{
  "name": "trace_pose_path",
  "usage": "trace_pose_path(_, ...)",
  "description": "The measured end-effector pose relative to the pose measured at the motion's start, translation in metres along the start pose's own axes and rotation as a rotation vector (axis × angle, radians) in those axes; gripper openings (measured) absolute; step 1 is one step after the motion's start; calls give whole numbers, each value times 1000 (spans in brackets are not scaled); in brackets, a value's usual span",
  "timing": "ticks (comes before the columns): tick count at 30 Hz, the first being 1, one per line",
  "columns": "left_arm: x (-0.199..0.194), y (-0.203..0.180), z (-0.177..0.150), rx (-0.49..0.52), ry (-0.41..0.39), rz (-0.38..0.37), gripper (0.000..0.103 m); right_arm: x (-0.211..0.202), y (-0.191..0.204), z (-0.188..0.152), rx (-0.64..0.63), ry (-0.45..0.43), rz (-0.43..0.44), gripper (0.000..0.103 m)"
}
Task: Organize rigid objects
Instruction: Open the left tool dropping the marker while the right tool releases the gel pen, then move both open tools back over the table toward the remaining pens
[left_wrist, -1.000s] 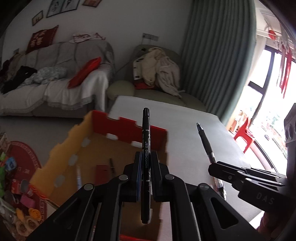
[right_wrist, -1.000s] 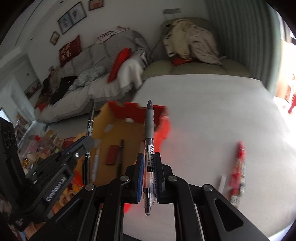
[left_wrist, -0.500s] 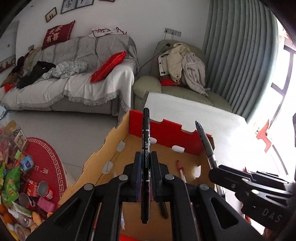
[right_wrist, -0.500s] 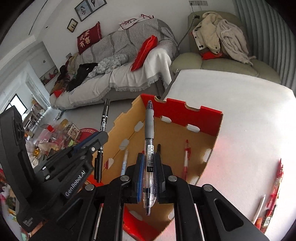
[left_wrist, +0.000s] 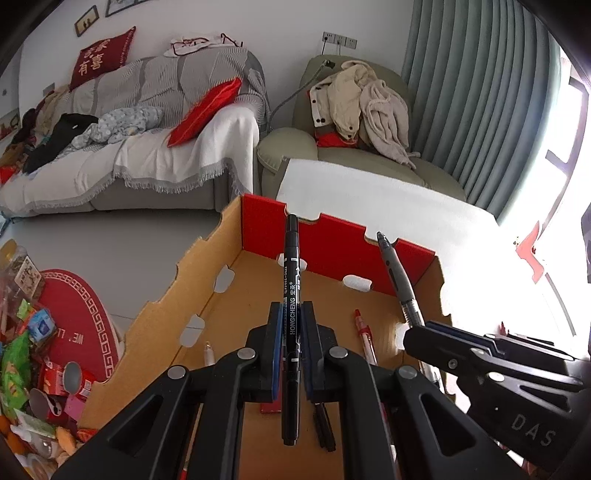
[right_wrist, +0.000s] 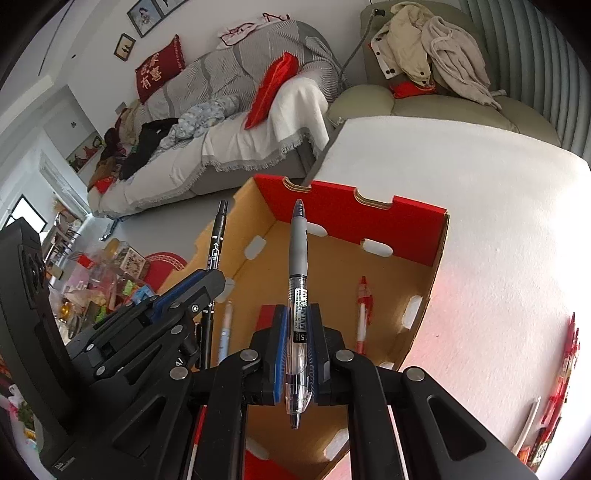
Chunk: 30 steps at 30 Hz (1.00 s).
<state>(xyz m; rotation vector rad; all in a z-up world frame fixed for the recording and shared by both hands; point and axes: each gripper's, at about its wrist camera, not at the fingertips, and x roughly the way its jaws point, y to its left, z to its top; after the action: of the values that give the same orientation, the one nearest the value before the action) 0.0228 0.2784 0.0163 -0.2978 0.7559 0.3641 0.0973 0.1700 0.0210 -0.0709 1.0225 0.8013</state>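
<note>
My left gripper (left_wrist: 291, 314) is shut on a black marker (left_wrist: 291, 273) that points forward over an open cardboard box (left_wrist: 332, 232) with a red far wall. My right gripper (right_wrist: 298, 317) is shut on a grey gel pen (right_wrist: 298, 254), also held above the box (right_wrist: 351, 210). The box floor holds a red pen (right_wrist: 362, 306), a light pen (right_wrist: 226, 328) and a flat red piece (right_wrist: 266, 317). Each gripper shows in the other's view: the right one with its pen (left_wrist: 397, 277) and the left one with the marker (right_wrist: 216, 243).
The box stands on a white-covered table (right_wrist: 498, 221). Several red packaged pens (right_wrist: 565, 373) lie at the table's right edge. A sofa (left_wrist: 147, 147) and armchair (left_wrist: 351, 140) are behind. Snacks and cans (left_wrist: 37, 350) clutter the floor on the left.
Both grippers have moved left and forward from beside the box to over its open top, each still holding its pen. The box interior now fills the lower view.
</note>
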Motion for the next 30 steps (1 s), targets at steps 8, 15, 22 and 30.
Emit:
trace_pose_path(8,23,-4,-5,23,63,8,10,20,-15,0,36,45,-14,11)
trace_pose_path(15,36,-9,-6,48,125,11,10,33,-24,-5,49,77,-31,11)
trace_pose_path(22,49,-11,-9,69,203,62,65,36,-35,-7,86,109,-17,14)
trace_pose_path(30,23,16,-6,-85,116,20,103,5,-59,-8,196,33,161,80)
